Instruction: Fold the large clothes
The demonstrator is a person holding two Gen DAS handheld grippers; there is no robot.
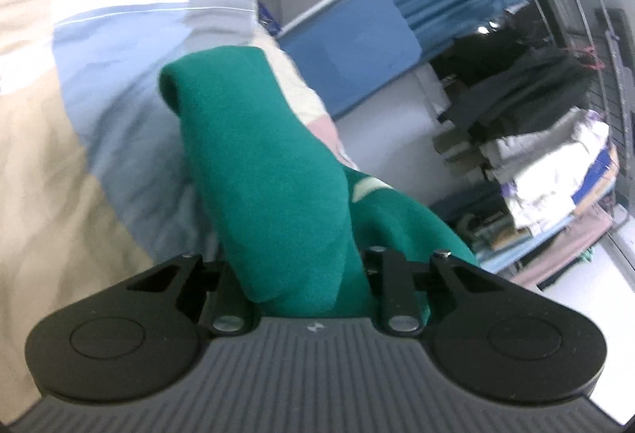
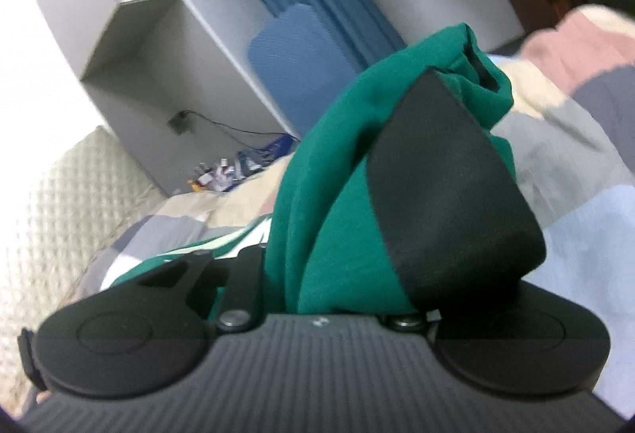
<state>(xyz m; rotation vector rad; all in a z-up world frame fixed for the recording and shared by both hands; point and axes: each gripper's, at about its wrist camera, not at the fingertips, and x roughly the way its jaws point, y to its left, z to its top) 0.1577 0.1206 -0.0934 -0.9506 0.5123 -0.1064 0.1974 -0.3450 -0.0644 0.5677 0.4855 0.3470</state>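
Observation:
A green garment (image 1: 274, 171) with white stripes drapes over and hides my left gripper's fingers; the cloth runs up from between the jaws, which are shut on it, above a patchwork bedspread (image 1: 99, 76). In the right wrist view the same green garment (image 2: 341, 171) is bunched around my right gripper, whose black finger (image 2: 444, 195) shows against the cloth. The jaws are shut on the fabric. A white-striped part of the garment (image 2: 206, 246) lies on the bed below.
A blue pad (image 1: 357, 44) leans against a grey wall by blue curtains. A rack with stacked folded clothes (image 1: 555, 171) stands at the right. A grey cabinet (image 2: 158, 36) and a quilted cream headboard (image 2: 47, 203) stand beside the bed.

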